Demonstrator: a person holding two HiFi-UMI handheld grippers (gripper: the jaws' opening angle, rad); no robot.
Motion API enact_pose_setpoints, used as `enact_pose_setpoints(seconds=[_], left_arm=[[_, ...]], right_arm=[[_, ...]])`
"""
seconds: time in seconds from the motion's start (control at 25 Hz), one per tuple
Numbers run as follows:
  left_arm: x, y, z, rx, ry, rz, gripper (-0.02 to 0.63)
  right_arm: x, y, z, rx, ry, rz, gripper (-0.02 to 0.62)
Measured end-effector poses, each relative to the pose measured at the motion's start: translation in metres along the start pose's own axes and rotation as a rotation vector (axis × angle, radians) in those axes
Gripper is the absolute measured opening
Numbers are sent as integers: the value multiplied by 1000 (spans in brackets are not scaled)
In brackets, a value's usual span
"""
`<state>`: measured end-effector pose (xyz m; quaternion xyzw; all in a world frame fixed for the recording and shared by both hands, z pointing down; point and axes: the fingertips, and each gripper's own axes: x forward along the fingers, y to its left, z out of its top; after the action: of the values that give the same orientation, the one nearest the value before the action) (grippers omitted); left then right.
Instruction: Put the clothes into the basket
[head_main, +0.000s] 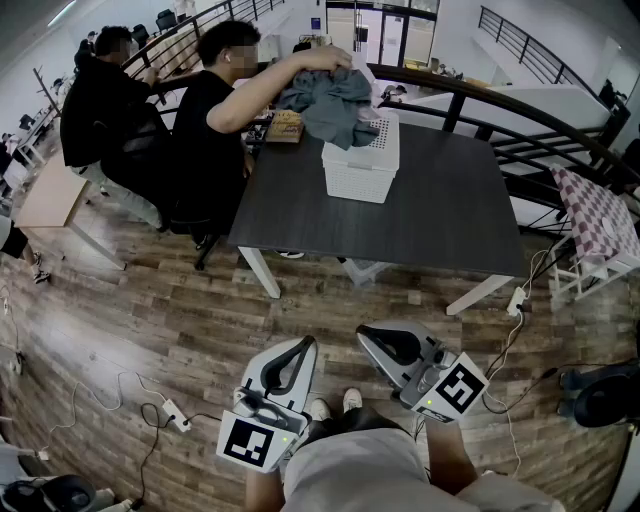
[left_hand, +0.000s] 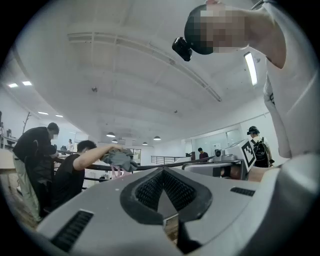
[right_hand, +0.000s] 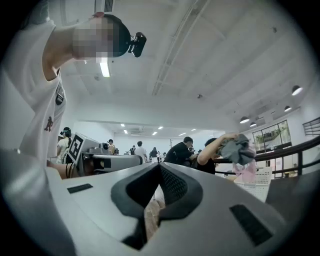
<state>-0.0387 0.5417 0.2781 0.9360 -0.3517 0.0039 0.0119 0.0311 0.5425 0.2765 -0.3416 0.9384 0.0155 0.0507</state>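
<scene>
Far left of the head view, a seated person (head_main: 205, 130) in a black top leans over the dark table (head_main: 420, 215) and reaches across it. Left claw (head_main: 303, 348): low, close in front of the wearer, above the wood floor (head_main: 150, 320) and well apart from the table. Its own view shows the ribbed pads meeting at the tips with nothing between them, so it is closed and empty. Clothes (head_main: 330, 100): a grey bundle lying partly over the rim of the white basket (head_main: 360, 170) at the far side of the table, with the seated person's hand (head_main: 335, 60) on top of it. The gripper views show a pink piece hanging under the grey. Whether the bundle is fully inside the basket I cannot tell. Handling estimate: soft, light and limp, not fragile. It should sag and trail when lifted, and a loose end could catch on the perforated basket wall. Best hold looks like a thick bunched fold near the middle of the heap, pinching several layers together rather than a single edge, which would likely slip out. Right claw (head_main: 378, 338): also low and near the wearer, far from the table, with the pads pressed together and nothing gripped.
</scene>
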Motion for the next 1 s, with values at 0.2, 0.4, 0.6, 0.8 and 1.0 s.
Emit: enact_pose_setpoints(seconds=[0.2,0.4,0.6,0.8,1.0], left_arm=[[6,2,-3,-3,8,2,2],[23,4,-4,1,12,17,2],[39,14,-7,4,30,37,2],[50,33,-13,-9,36,50,2],[64,65,-19,-19,31,45,2]], right_arm=[[1,-7,-1,-7,-2,-22,15],[5,-18,-1,-34,15,-15,15],[18,-34,-5,-96,34,5,15],[34,-54,-16,-52,38,2,15],[59,-76,-29,-44,63,-18,15]])
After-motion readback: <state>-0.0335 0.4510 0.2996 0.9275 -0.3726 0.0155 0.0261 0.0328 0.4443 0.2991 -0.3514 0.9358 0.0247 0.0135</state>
